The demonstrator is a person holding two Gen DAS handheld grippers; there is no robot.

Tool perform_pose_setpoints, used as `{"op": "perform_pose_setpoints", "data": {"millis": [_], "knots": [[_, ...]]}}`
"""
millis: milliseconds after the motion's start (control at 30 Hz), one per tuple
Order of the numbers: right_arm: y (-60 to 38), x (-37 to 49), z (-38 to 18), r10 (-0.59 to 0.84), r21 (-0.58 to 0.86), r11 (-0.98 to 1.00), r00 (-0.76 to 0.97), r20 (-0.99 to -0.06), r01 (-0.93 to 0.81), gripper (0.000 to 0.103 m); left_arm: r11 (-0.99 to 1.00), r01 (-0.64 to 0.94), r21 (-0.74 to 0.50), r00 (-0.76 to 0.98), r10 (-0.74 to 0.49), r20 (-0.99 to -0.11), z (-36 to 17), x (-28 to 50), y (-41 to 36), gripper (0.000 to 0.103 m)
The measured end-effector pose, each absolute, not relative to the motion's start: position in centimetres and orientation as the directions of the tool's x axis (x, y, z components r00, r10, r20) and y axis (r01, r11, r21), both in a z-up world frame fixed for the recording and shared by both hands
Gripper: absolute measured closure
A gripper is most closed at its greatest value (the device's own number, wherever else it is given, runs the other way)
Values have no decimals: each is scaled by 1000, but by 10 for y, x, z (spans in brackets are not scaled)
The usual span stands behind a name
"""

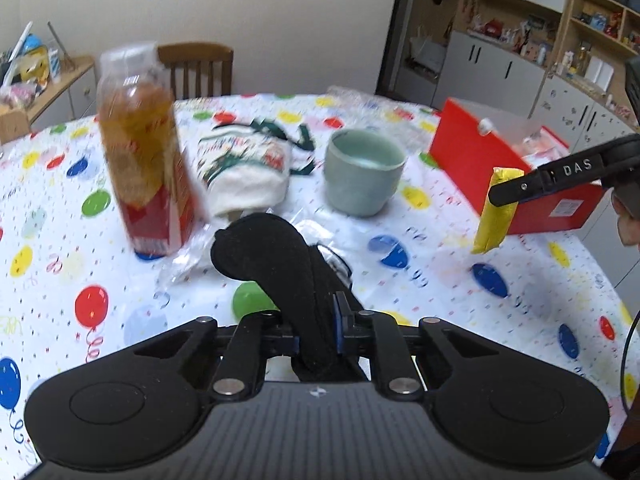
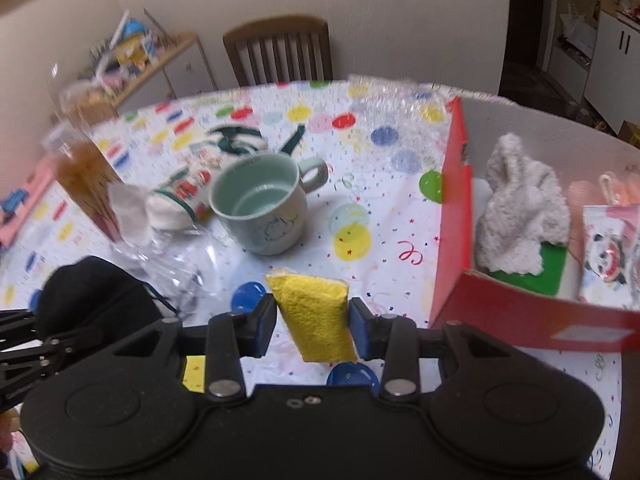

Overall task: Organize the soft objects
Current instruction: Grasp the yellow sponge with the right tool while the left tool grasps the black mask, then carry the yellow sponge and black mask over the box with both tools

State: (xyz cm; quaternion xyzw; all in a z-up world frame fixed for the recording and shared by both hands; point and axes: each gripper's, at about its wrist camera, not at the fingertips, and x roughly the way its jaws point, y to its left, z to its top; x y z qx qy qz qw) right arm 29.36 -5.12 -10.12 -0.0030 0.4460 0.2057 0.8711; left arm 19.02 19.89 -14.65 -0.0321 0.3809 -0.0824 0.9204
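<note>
Balloon-print tablecloth [image 1: 120, 312] covers a table seen from 2 handheld grippers. The left gripper [image 1: 316, 320] has its fingers pinched narrow on a black fabric item [image 1: 272, 256], possibly a sock, lifted above the cloth. The right gripper [image 2: 313, 320] clamps a yellow sponge-like block [image 2: 316, 312] between blue pads; in the left view the block hangs upright in the air in front of the red box. That red box [image 2: 456, 216] stands open at the right side of the table and contains a fluffy grey-white cloth [image 2: 520, 220] and a panda-print packet [image 2: 608, 252]. Mid-table stand a pale green mug [image 2: 260, 212], a white drawstring pouch with green and red print [image 1: 244, 168], and a blurred bottle of amber drink [image 1: 148, 152] in clear wrap. A wooden chair [image 2: 280, 48] stands behind the table.
</note>
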Motion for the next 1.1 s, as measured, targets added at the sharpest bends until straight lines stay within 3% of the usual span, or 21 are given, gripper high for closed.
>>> {"op": "perform_pose_setpoints", "data": {"millis": [500, 1100], "knots": [[-121, 258, -46, 388, 227, 918, 615, -686, -325, 65, 972, 217, -86, 770, -225, -597, -90, 193, 141, 94], [-252, 289, -10, 326, 216, 945, 713, -621, -245, 65, 941, 317, -116, 800, -331, -500, -28, 245, 23, 94]]}}
